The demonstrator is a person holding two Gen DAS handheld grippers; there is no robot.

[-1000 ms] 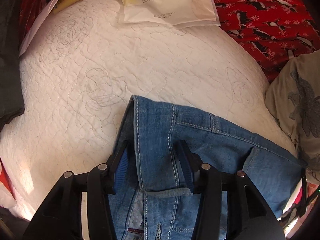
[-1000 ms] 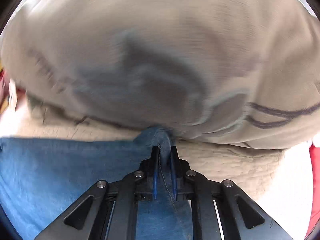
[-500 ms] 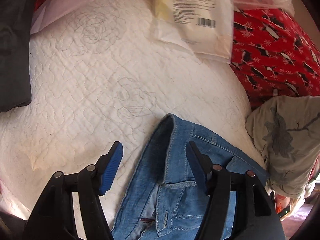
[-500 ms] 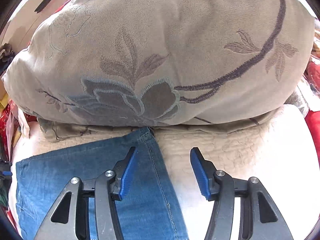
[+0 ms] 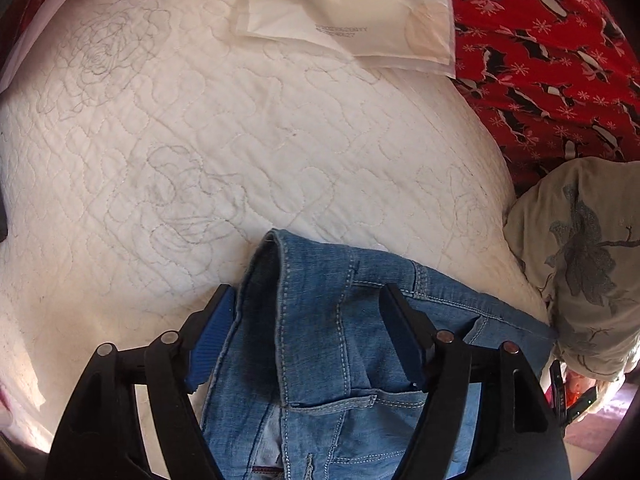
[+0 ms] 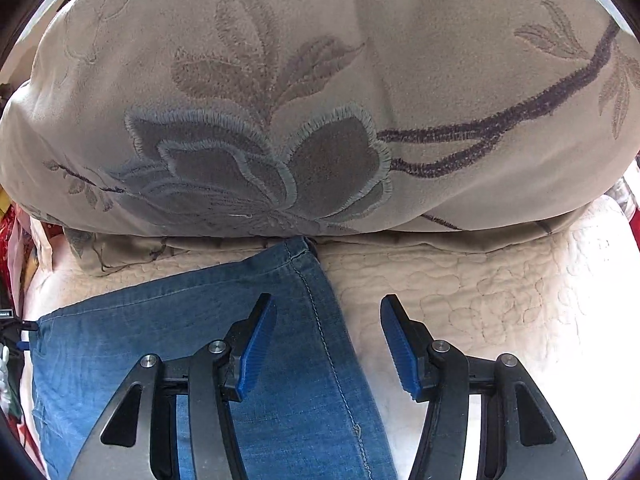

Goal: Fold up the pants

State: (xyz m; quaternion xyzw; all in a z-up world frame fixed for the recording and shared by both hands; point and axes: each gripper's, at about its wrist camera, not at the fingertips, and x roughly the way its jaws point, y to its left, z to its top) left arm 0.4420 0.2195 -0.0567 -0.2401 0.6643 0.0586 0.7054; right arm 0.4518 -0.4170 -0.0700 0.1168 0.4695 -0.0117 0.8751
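Blue denim pants (image 5: 332, 344) lie folded on a white quilted bed cover (image 5: 240, 160). In the left wrist view the waistband end with its seams and pocket lies between the fingers of my left gripper (image 5: 308, 340), which is open and just above the cloth. In the right wrist view the pants (image 6: 240, 320) show a stitched side edge running under my right gripper (image 6: 328, 344), which is open and empty. The far corner of the pants touches the pillow.
A large beige pillow with embroidered flowers (image 6: 320, 100) fills the space ahead of the right gripper and shows at the right in the left wrist view (image 5: 580, 260). A plastic packet with a barcode (image 5: 352, 12) and a red patterned cloth (image 5: 552, 60) lie beyond the pants.
The right gripper opened and let go of the pants' corner, then drew back from the pillow. The left gripper opened wider, swung left, then came back over the waistband.
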